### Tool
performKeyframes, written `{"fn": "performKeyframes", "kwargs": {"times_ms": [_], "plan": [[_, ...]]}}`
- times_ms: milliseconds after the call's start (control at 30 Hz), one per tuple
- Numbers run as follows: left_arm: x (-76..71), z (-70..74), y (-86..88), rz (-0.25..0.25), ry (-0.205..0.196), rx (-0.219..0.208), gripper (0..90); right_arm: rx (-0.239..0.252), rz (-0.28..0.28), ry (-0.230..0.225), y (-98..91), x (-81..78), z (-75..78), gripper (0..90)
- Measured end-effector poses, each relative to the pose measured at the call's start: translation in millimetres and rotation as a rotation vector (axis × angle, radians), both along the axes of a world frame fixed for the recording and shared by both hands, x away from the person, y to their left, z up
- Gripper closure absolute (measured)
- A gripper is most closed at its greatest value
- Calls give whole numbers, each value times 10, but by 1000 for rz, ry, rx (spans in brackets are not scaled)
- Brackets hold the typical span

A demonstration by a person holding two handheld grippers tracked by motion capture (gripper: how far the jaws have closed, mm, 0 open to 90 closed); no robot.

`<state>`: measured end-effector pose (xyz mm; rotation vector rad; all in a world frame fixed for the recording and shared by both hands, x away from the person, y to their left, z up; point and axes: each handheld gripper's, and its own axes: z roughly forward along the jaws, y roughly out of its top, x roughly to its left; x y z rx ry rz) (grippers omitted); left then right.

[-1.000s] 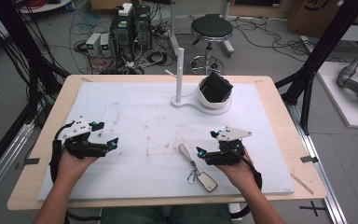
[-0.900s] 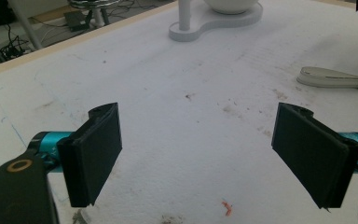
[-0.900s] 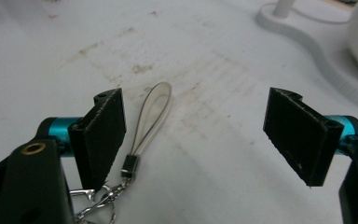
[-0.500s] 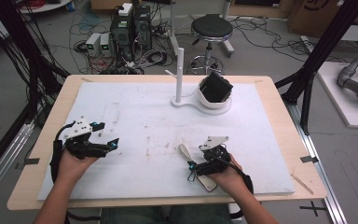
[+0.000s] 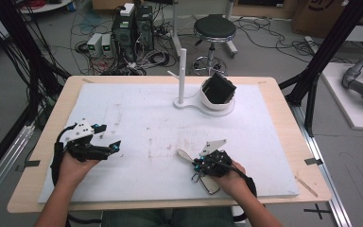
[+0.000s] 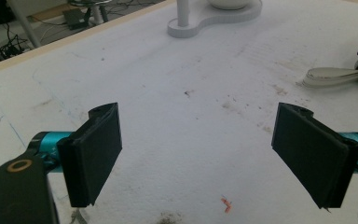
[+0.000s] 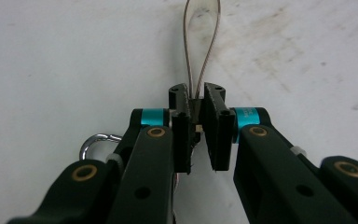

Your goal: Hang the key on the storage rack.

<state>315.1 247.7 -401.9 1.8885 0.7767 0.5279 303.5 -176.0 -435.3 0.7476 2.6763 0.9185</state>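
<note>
Nearest the table's front edge, a flat tag [image 5: 211, 185] lies on the white mat [image 5: 264, 142], half under the right hand. The right gripper [image 7: 196, 135] points down just beyond it. Its 2 jaws have just been closing and are now pinched on the neck of a thin strap [image 7: 201, 42], right where the loop's 2 sides come together. A metal ring [image 7: 95, 140] sits beside the left jaw, low on the mat. The strap's loop lies flat, running away from the jaws toward the mat's middle. Judged from how it looks, the strap is light, thin and floppy, so it should sag and swing once lifted, with the ring and tag dangling as the heavier end. It looks smooth, so it may slip through the pads. The neck near the ring looks like the best hold, because it is the thickest, stiffest spot, and the grip sits there. It does not look fragile. The left gripper [image 6: 196, 154] hovers over bare mat on the left, well apart from the strap, jaws wide and holding nothing. At the far side, a white stand [image 5: 183, 75] with 1 peg joins a bowl [image 5: 216, 106] with a black block [image 5: 219, 88] in it.
</note>
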Motion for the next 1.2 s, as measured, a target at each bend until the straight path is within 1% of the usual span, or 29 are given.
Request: {"fn": "performKeyframes", "kwargs": {"times_ms": [100,133,200,233,267,300,467,667,833,967,1067,1200], "plan": [[-6,0,13,5,-2,-6,159,31,-20,-30,-36,29,50,828],[-9,0,17,7,-2,-7,159,52,-31,-48,-56,41,88,828],[-11,4,32,11,-3,-9,159,77,-45,-74,-83,62,147,828],[-12,6,42,12,-5,-6,159,102,-62,-96,-111,88,213,828],[-16,6,44,16,-4,-13,159,102,-62,-96,-111,88,213,828],[-18,12,56,17,-5,-8,159,115,-68,-106,-130,103,241,828],[-28,20,78,24,-10,-16,159,169,-113,-153,-203,155,358,828],[-28,16,64,21,-9,-15,159,224,-143,-195,-252,231,517,829],[-28,15,39,18,-12,-15,159,254,-173,-242,-282,326,650,828],[-25,11,32,13,-9,-13,159,275,-200,-281,-286,434,788,828],[-25,11,32,12,-10,-13,159,278,-209,-307,-266,525,903,829],[-23,11,38,15,-10,-16,159,266,-213,-335,-220,650,1055,828]]}}
